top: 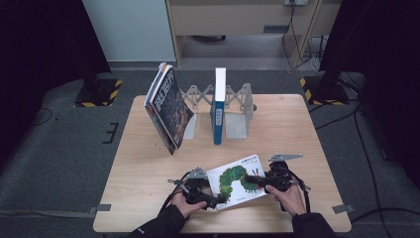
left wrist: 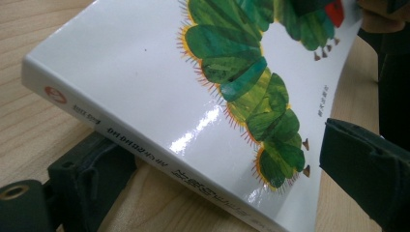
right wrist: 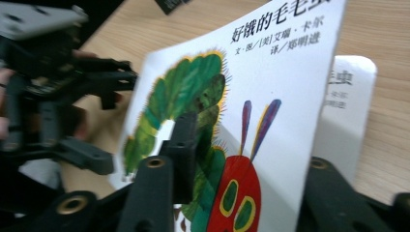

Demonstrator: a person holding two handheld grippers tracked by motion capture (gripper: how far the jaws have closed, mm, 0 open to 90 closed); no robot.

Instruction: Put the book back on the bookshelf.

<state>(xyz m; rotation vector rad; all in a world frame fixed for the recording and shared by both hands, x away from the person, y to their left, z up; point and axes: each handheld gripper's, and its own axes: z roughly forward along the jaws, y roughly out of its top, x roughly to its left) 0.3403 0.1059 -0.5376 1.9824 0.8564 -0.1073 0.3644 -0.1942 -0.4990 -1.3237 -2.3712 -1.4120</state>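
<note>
While lying near the table's (top: 148,148) front edge, well in front of the bookend rack (top: 236,106): caterpillar picture book (top: 236,179). Left gripper (top: 214,199) straddling the spine corner, jaws apart. Right gripper (top: 255,179) lifting the front cover, jaws pinching it. Risking, by judgement: thin cover bending, creasing or slipping out.

Right claw (right wrist: 241,193) pinches the caterpillar book (right wrist: 270,87) cover; left claw (right wrist: 72,96) beyond.

The left gripper (top: 214,200) and right gripper (top: 253,180) are held low, close together. Each is gripped by one hand, with jaws pointed inward.
</note>
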